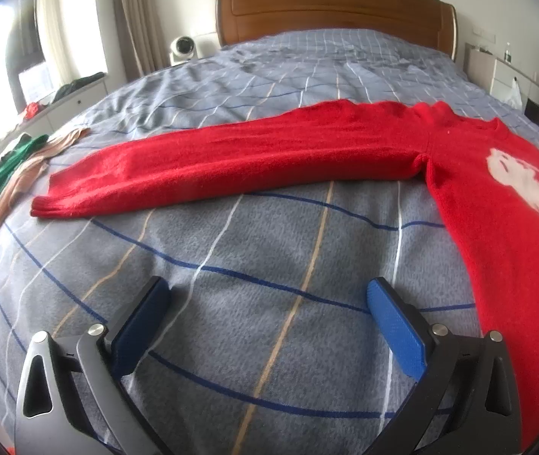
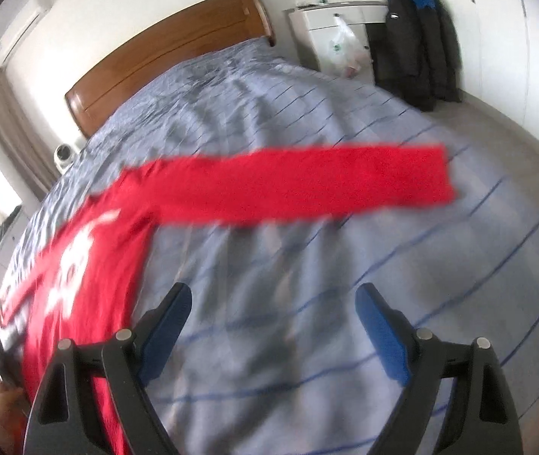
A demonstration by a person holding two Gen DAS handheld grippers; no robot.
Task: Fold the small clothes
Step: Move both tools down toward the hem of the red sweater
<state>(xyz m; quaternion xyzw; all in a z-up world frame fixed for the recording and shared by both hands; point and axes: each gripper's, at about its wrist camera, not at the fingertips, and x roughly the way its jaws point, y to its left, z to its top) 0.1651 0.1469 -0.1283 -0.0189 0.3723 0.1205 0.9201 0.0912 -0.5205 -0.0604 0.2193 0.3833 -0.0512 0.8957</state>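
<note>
Your left claw point(image 1: 265, 303) is wide open, nothing between the blue pads, hovering over bare bedspread point(image 1: 254, 265) near you. Your right claw point(image 2: 273, 307) is also spread wide and empty; the right wrist view is motion-blurred.

The red sweater point(image 1: 497, 204) lies flat on the bed, face up, with a white graphic on the chest. In the left wrist view its body sits at the right edge and one sleeve point(image 1: 231, 163) stretches straight out to the left, cuff near the left side of the bed. That sleeve lies beyond your left claw, apart from it, no contact. In the right wrist view the sweater body point(image 2: 91, 265) is at the left, partly behind the left finger of your right claw, and the other sleeve point(image 2: 307, 185) runs out to the right, its cuff close to the bed's right edge. No contact there either, as far as the blur lets you tell.

At the left edge of the bed lie a green garment point(image 1: 7, 167) and a tan one point(image 1: 22, 182), just beside each other. A wooden headboard point(image 1: 333, 7) stands at the far end. A dark coat point(image 2: 417, 45) hangs at far right by a white cabinet point(image 2: 330, 26).
</note>
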